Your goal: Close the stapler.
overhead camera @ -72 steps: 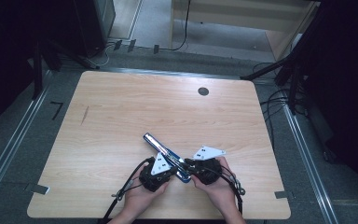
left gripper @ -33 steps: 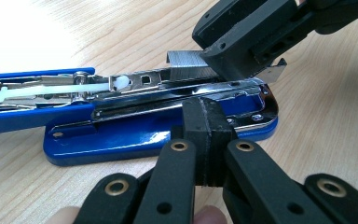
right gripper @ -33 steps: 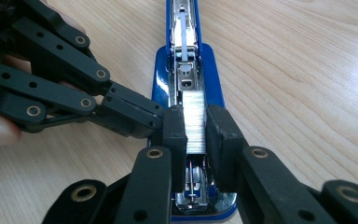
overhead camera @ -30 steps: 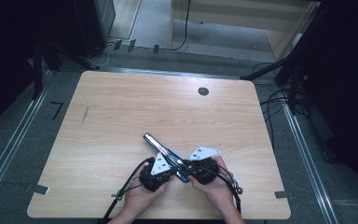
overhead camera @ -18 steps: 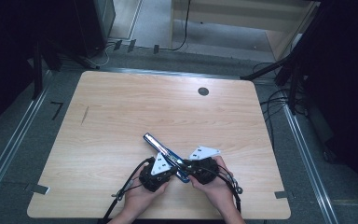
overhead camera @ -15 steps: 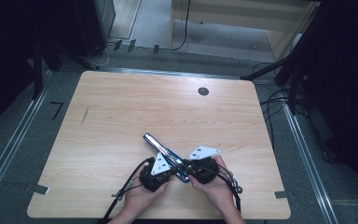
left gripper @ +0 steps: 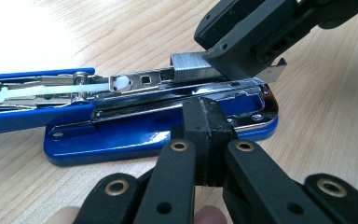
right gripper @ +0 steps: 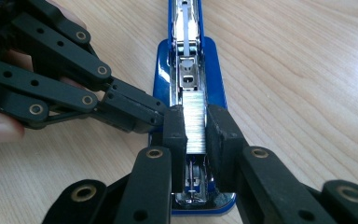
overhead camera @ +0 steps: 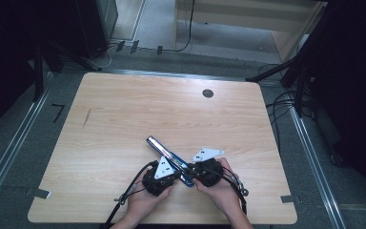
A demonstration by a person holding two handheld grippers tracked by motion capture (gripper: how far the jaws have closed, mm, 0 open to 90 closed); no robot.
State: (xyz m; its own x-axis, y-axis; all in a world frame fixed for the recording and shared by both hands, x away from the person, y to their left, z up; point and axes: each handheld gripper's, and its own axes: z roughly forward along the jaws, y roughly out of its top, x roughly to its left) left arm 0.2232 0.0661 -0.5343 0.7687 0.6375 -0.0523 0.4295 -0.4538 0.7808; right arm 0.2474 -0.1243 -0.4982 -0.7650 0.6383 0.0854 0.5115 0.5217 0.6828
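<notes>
Staples [right gripper: 195, 122], a short silvery strip glued side by side, are held between the pads of the right gripper [right gripper: 196, 126], directly above the open magazine channel of the blue stapler [right gripper: 186, 74] that lies flat on the wooden table [overhead camera: 124, 119]. In the left gripper view the same strip [left gripper: 191, 66] is seen at the front end of the metal rail, with the right gripper's jaws closed narrowly on its two long sides. The left gripper [left gripper: 205, 135] is closed fully, with its pads pressed together and resting against the near edge of the stapler's blue base [left gripper: 121, 142], apparently to steady it; nothing is gripped between them. The strip is judged to be very light, stiff along its length yet brittle: it is likely to be snapped into pieces if squeezed hard or bent, and it may slide on the smooth pads, so a gentle grip on the flat sides, near the middle, is best kept. The stapler is judged heavier, rigid and glossy, so it could skid on the table and is better braced at the base than pinched at the sprung white pusher [left gripper: 46, 91].
</notes>
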